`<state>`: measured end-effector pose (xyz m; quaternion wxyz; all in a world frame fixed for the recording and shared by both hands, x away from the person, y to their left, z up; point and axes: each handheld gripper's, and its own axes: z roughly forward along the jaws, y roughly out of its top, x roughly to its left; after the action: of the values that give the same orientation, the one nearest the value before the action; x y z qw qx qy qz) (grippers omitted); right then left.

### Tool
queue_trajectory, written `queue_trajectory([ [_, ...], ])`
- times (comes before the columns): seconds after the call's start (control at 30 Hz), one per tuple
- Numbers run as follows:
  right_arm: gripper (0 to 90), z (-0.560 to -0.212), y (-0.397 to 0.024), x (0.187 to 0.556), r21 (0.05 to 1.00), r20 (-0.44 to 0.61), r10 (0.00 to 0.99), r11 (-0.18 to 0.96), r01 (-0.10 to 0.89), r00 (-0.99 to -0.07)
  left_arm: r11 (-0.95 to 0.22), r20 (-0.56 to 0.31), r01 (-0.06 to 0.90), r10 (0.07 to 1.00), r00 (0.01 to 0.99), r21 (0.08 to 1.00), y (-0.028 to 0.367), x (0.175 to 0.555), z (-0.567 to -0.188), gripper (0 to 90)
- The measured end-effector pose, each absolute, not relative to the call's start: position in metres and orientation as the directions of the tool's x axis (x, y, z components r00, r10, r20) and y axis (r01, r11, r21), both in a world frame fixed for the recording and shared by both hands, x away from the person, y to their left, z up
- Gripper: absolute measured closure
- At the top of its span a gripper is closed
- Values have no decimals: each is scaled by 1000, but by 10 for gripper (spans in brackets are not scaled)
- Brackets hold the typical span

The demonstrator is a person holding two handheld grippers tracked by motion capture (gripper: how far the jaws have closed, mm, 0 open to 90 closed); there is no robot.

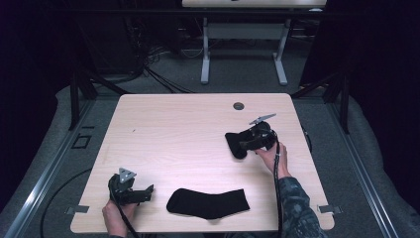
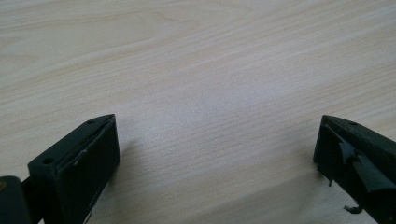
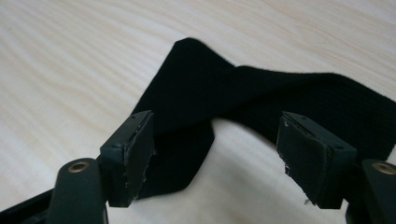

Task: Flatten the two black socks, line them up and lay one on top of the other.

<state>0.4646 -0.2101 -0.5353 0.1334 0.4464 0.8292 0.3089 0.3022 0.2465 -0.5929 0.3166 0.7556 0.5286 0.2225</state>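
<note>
Left gripper point(image 1: 146, 194) low on pale wood-grain table point(image 1: 188, 134), fingers point(image 2: 81, 161) spread wide over bare wood. Flat black knit sock point(image 1: 208, 203) at near edge, just right of it. Second sock point(image 3: 243, 100), folded, at right; right gripper point(image 1: 242, 145) fingers point(image 3: 133, 149) spread, astride its fold. Grey carpet beyond.

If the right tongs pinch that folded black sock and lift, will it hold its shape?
Probably not. The sock already lies creased and folded over itself, so it looks limp and should droop from the right tongs. Likely light; its knit cloth should grip the pads rather than slip.
</note>
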Motion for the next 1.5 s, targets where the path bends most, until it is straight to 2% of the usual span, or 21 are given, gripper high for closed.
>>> queue_trajectory([
  [0.1,324,-541,-212,484,621,67,842,385,683,-535,-243,3,658,939,344,713,247,302,-593,5],
  [0.17,345,-543,-212,487,632,61,850,373,679,-524,-244,4,658,939,344,712,247,302,-593,5],
  [0.33,369,-562,-214,498,589,58,858,384,711,-511,-242,2,657,939,343,714,246,303,-593,5],
  [0.4,451,-566,-218,499,605,84,865,351,715,-495,-243,0,659,939,345,711,246,302,-593,5],
  [0.43,501,-565,-219,499,598,60,866,367,712,-497,-244,0,659,938,346,711,246,302,-593,5],
  [0.47,501,-565,-219,499,598,60,866,367,712,-497,-244,0,659,938,346,711,246,302,-593,5],
  [0.53,616,-566,-221,497,605,48,872,363,708,-488,-243,5,655,939,343,716,246,302,-593,5],
  [0.57,704,-565,-223,495,602,57,871,360,713,-489,-243,4,655,939,343,715,246,302,-593,5],
  [0.67,822,-566,-223,492,608,68,869,353,711,-490,-241,4,655,940,342,716,246,302,-593,5],
  [0.7,835,-567,-223,490,614,80,867,346,710,-492,-242,4,655,940,342,716,246,302,-593,5],
  [0.97,866,-568,-210,465,625,53,829,406,666,-556,-241,2,655,939,343,716,246,302,-593,6],
  [1.07,871,-568,-205,453,629,63,814,417,656,-578,-240,0,657,939,344,715,246,302,-593,6],
  [1.2,872,-566,-199,436,622,135,807,383,683,-576,-242,2,655,939,345,716,246,302,-593,6],
  [1.4,868,-565,-182,410,613,141,791,402,680,-595,-241,0,656,939,345,715,246,303,-593,5],
  [1.5,831,-566,-172,396,604,158,781,407,685,-604,-241,-2,657,938,346,715,246,303,-593,5],
])
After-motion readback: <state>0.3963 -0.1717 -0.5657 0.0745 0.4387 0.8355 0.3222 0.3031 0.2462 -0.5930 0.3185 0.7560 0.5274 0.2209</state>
